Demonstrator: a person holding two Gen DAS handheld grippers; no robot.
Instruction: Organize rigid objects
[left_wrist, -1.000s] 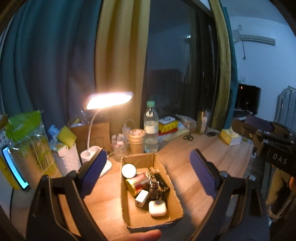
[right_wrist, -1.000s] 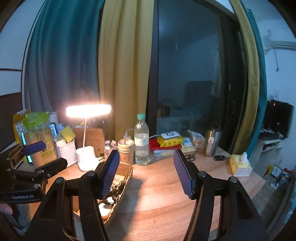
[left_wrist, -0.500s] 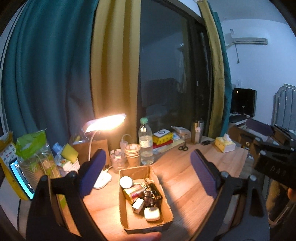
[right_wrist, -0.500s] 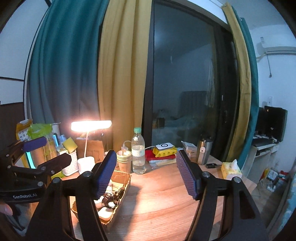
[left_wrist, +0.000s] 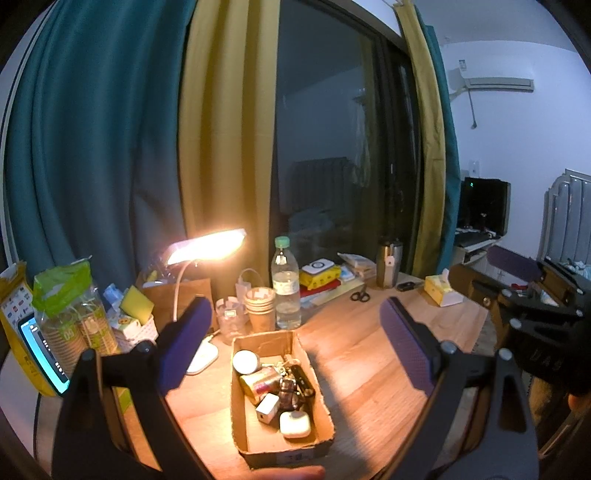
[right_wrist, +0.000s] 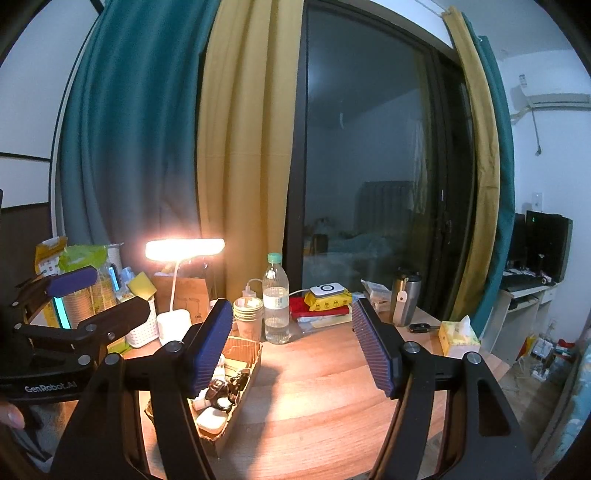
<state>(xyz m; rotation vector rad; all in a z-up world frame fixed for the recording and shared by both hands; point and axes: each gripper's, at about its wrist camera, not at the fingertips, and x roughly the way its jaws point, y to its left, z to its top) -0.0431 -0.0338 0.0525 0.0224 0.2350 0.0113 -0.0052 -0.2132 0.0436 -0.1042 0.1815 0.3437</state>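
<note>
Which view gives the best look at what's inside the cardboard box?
The left wrist view: it looks down into the cardboard box, showing a round tin, a can, a white case and dark items unobstructed. In the right wrist view the box is seen side-on, with its left part hidden behind a finger of the right hand-held gripper.

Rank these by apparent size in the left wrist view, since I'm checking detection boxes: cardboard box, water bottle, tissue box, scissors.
1. cardboard box, though nearest the camera
2. water bottle
3. tissue box
4. scissors
</note>
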